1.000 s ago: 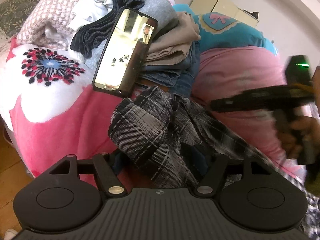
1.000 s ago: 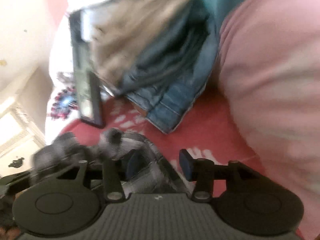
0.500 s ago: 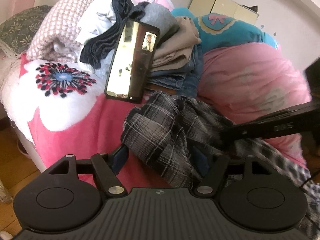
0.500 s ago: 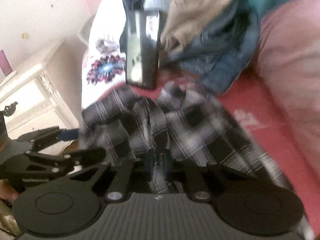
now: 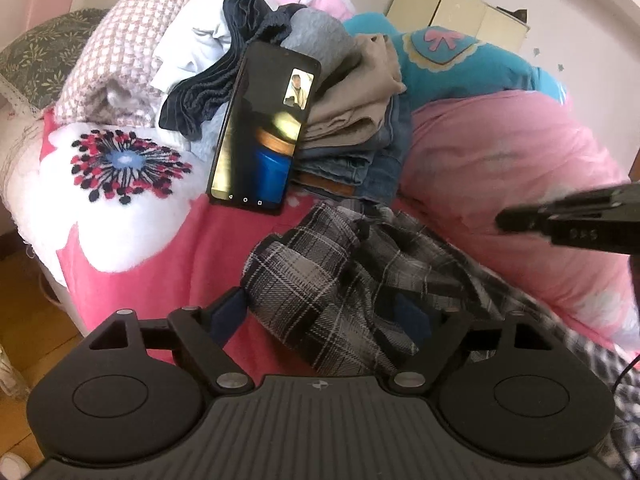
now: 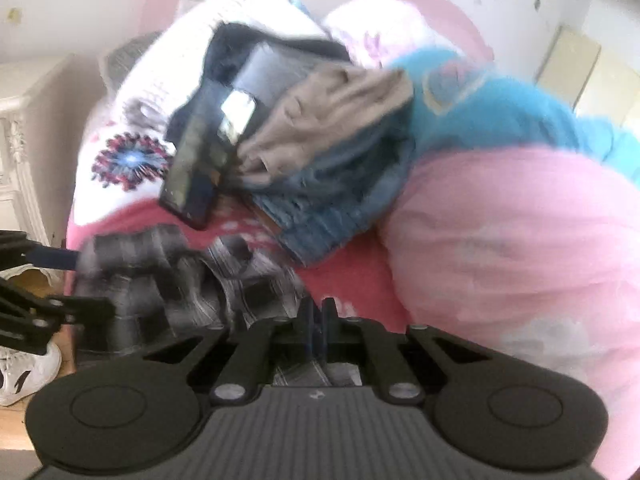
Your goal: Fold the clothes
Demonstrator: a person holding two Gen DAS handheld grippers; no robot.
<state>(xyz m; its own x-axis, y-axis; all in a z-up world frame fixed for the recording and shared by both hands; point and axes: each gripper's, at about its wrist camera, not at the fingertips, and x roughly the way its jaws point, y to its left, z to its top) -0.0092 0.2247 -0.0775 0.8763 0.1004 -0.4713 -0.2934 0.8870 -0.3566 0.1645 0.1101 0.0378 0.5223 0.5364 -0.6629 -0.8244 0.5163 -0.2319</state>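
Observation:
A black-and-white plaid shirt [image 5: 320, 280] lies bunched on the pink floral blanket [image 5: 132, 280]. My left gripper [image 5: 320, 314] straddles its near bunch. Its jaws are opening, the cloth sits loose between them, and one fingertip [image 5: 228, 312] is just beside the fabric edge. My right gripper [image 6: 318, 312] is shut on a thin fold of the plaid shirt [image 6: 160, 280], which runs under its fingers. In the left wrist view the right gripper [image 5: 504, 222] reaches in from the right edge, over the pink duvet. In the blurred right wrist view the left gripper [image 6: 76, 280] shows at the left edge.
A phone [image 5: 264, 132] leans against a pile of folded clothes [image 5: 352, 120] behind the shirt. A puffy pink duvet [image 5: 520, 168] fills the right, a teal blanket [image 5: 460, 60] lies behind it. The bed edge drops to a wooden floor [image 5: 24, 320] at left, with a white shoe [image 6: 24, 368].
My right gripper went from open to shut in the plaid cloth, then drew back to the right. The left jaws stand wider apart. The phone's screen shows a different picture.

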